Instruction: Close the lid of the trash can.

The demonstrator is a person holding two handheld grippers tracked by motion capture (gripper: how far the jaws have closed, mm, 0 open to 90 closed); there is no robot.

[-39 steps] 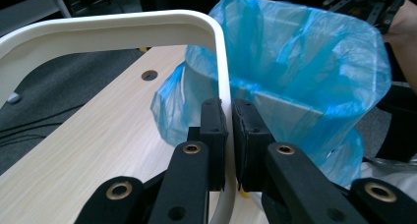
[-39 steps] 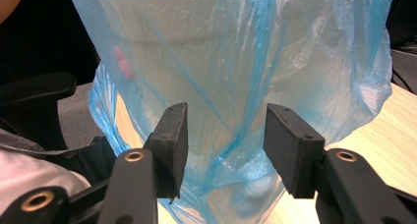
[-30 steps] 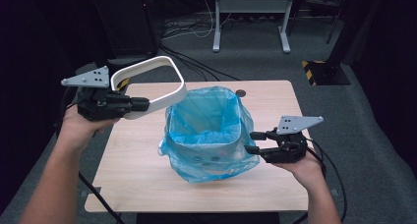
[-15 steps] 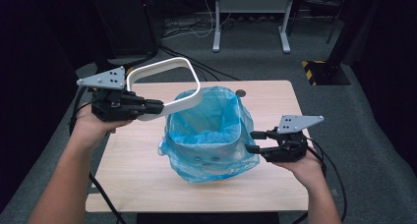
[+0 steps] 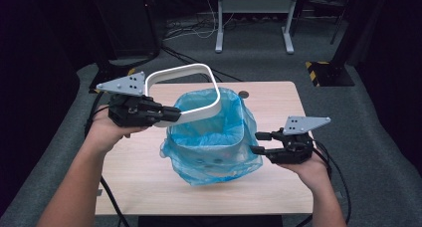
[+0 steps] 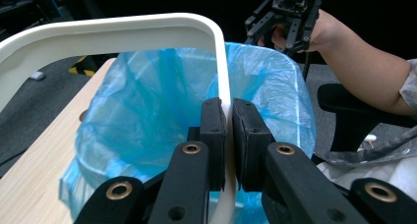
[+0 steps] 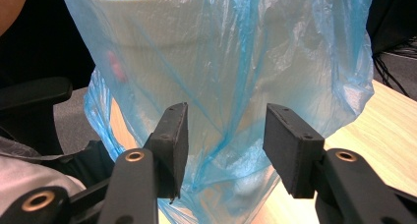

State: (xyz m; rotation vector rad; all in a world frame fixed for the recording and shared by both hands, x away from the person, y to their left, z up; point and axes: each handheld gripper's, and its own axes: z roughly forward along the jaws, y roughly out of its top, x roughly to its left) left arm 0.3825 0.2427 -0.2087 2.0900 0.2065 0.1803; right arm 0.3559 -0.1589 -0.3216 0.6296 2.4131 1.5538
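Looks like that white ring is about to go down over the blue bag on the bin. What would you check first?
1. Left tool shut on the white ring: ok.
2. Ring held above the bin's mouth: ok, though off toward the left tool.
3. Blue bag folded over the bin's rim: ok.
4. Right tool steadying the bin: not ok, open, bag not gripped.
5. Bin standing on the table: ok.

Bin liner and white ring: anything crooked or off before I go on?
The white ring is off the bin, held tilted above its back left corner by the left gripper. The blue liner hangs loose and crumpled down the outside of the bin, bunched at the base. The right gripper is open beside it. No spill or damage visible.
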